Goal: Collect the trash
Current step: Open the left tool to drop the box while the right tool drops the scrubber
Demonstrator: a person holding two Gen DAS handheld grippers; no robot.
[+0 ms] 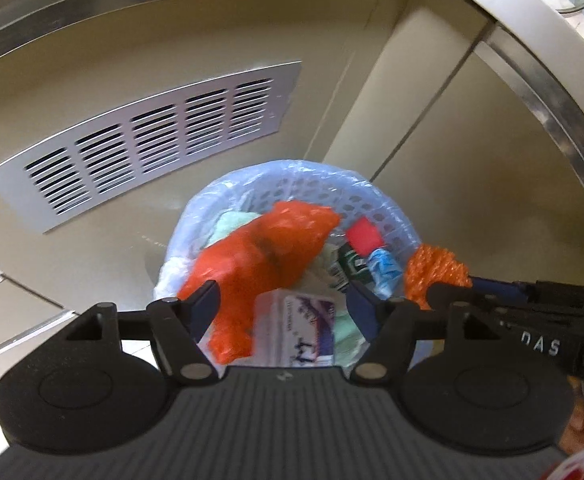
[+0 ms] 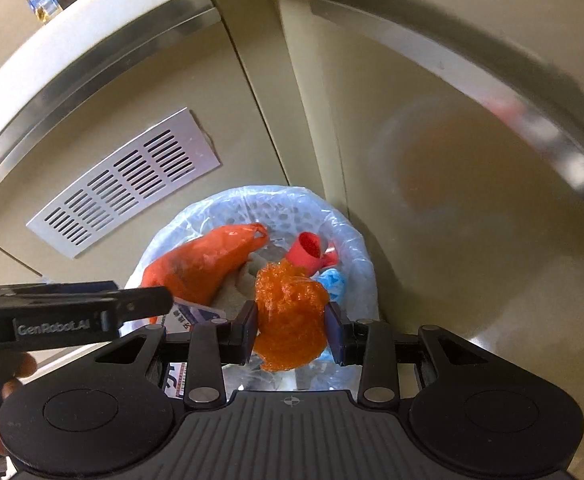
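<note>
- Nearest the lens, the right tongs (image 2: 292, 330) are closed partway on a crumpled orange net (image 2: 290, 320); both pads press its sides, and it hangs over the bin (image 2: 365, 268).
- The left tongs (image 1: 282, 306) stand wide apart with nothing gripped. An orange bag (image 1: 260, 256) and a small carton (image 1: 295, 328) lie in the gap below them, inside the bin.
- The bin is a perforated basket with a clear liner (image 2: 180, 232), standing on the floor against a cabinet with a vent (image 1: 152, 140). It is heaped: a red cup (image 2: 307, 252), a blue wrapper (image 2: 331, 282) and pale tissue sit near the rim.
- Risk, as I judge it: the net is springy and light, so on release it may cling to a pad or bounce off the heap and land on the floor.
- The orange bag rides high on the pile; a nudge from the left tongs could tip it over the rim.
- The two tongs sit close together, so they might knock each other.
</note>
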